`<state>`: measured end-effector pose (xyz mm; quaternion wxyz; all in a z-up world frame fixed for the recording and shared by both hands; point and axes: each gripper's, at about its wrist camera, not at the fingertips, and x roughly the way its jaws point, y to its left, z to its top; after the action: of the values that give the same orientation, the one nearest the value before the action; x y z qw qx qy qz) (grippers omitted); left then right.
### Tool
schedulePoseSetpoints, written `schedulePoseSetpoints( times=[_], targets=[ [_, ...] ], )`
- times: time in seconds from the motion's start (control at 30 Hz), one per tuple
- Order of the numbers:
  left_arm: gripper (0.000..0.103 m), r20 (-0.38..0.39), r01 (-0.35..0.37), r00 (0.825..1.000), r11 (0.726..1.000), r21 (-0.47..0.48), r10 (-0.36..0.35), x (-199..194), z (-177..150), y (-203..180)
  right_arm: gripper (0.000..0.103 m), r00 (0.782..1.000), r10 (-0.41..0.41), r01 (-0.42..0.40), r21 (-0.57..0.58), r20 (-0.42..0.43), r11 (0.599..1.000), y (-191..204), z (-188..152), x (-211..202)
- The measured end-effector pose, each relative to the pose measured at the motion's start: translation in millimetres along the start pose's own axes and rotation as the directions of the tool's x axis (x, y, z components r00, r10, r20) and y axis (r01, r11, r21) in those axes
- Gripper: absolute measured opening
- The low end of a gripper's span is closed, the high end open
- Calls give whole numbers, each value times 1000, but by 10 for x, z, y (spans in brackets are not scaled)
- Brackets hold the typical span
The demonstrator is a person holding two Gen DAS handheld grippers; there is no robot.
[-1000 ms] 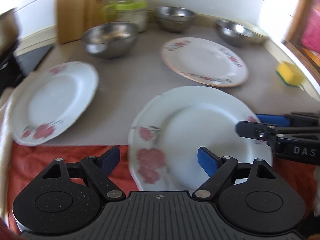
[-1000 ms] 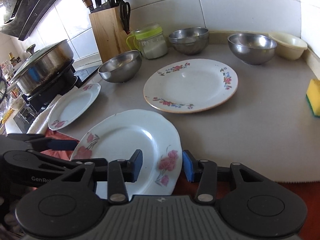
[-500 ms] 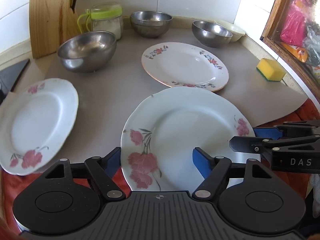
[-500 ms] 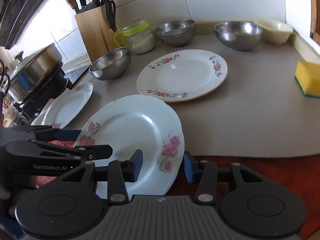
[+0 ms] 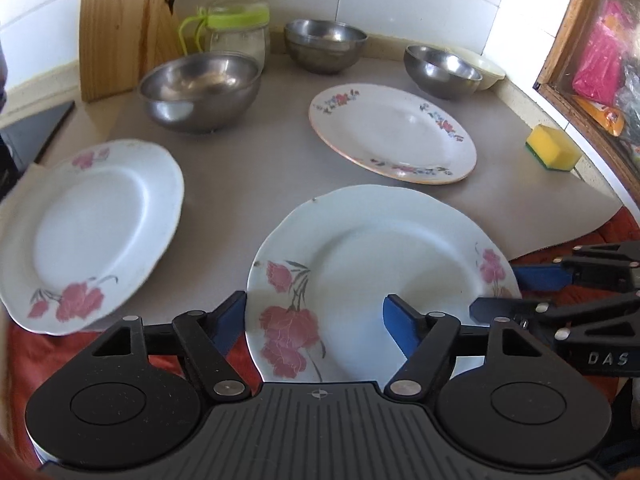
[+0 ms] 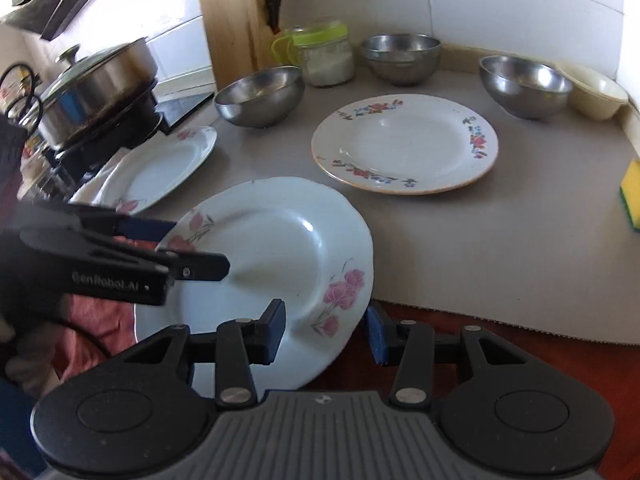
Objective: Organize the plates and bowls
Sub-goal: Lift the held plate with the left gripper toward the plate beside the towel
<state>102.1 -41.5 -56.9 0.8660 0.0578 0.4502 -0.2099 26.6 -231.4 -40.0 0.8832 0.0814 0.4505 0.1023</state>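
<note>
So, we're right at the pick-up step with the nearest plate point(image 5: 380, 264), which hangs tilted half off the mat point(image 5: 248, 168), its near side over the red cloth point(image 5: 24, 356).

The right gripper point(image 6: 326, 328) has that plate's right rim pinched, one pad on top of the rim and the other just outside and under it. The left gripper point(image 5: 314, 316) is straddling the plate's left rim. Its jaws have just been closing with the rim between them, but the pads are spread and not pressing on it yet. So right now we'd say one tool is carrying it and the other is coming in to help.

Left of the plate, a matching second plate point(image 5: 92, 228) also overhangs the mat edge. Behind the plate, near but apart, sits a floral plate point(image 5: 394, 132) flat on the mat. Further behind are three steel bowls: one back-left point(image 5: 200, 88), one straight back point(image 5: 326, 46), one back-right point(image 5: 442, 70) touching a cream bowl point(image 5: 486, 70). Sponge point(image 5: 554, 148) is off to the plate's right.

Next move, as we read it: finish the left-side squeeze so the plate sits level between both tools, then carry it onto a stack. We're guessing the twin on the left, since the patterns match. The rim is thin and glazed, so we'd want a firm bite before lifting.
</note>
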Motion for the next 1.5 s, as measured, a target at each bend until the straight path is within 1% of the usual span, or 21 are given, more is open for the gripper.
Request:
schedulePoseSetpoints(
  times=[0.07,0.13,0.2,0.27,0.3,0.33,0.4,0.5,0.6,0.67,0.73,0.9,0.97,1.03,1.07,1.13,1.2,1.3,1.37,1.43,1.5],
  targets=[
    [78,1,-8,1000,1000,-8,8,-26,13,19,47,1000,3,-3,-1,-4,1000,-13,15,-13],
    [79,19,-21,1000,1000,-18,22,-84,49,52,47,1000,-7,6,6,20,1000,-64,33,-47],
    [79,44,-31,999,999,-30,32,-147,129,74,47,999,-19,17,41,39,999,-155,74,-59],
    [82,74,-25,997,999,-31,27,-200,234,65,47,998,-26,21,85,54,996,-254,139,-49],
    [85,89,-34,995,999,-28,36,-217,277,52,47,998,-32,26,99,57,995,-290,172,-35],
    [86,101,-48,994,999,-26,50,-233,308,44,47,998,-35,29,106,60,994,-311,208,-24],
    [86,113,-64,991,997,-43,69,-266,324,70,47,996,-22,13,103,84,995,-299,264,-20],
    [86,92,-96,990,991,-97,105,-286,287,204,47,994,32,-38,61,105,997,-183,351,29],
    [85,70,-141,986,977,-158,153,-304,230,384,47,992,78,-81,23,101,996,-48,439,137],
    [85,67,-155,983,968,-198,171,-350,201,503,48,990,113,-113,-5,87,994,40,530,225],
    [85,64,-175,979,956,-235,195,-399,183,610,48,986,140,-137,-44,90,990,146,642,307],
    [85,71,-223,963,915,-336,261,-540,108,947,49,976,210,-207,-62,64,976,372,944,580],
    [85,59,-258,953,897,-359,298,-562,86,1091,50,973,227,-224,-62,34,973,461,1061,731],
    [85,45,-272,949,884,-380,312,-549,68,1241,50,970,242,-240,-72,21,968,562,1164,864],
    [85,38,-275,948,876,-397,315,-539,65,1320,50,969,248,-247,-69,10,967,598,1203,930],
    [85,31,-259,954,869,-423,299,-514,49,1457,50,965,260,-261,-54,-19,964,669,1274,1075],
    [85,19,-251,957,862,-441,288,-472,25,1579,50,966,256,-257,-45,-38,965,716,1306,1201],
    [84,4,-239,963,864,-443,269,-386,11,1694,50,968,242,-245,-30,-72,969,780,1337,1369],
    [82,7,-213,970,869,-447,241,-344,23,1751,50,966,242,-244,-17,-90,970,792,1346,1438],
    [83,26,-180,977,879,-441,213,-325,47,1778,50,966,243,-245,-16,-86,969,802,1359,1470],
    [83,22,-172,979,882,-440,202,-321,73,1791,50,967,238,-240,-16,-92,971,827,1400,1504]
  ],
)
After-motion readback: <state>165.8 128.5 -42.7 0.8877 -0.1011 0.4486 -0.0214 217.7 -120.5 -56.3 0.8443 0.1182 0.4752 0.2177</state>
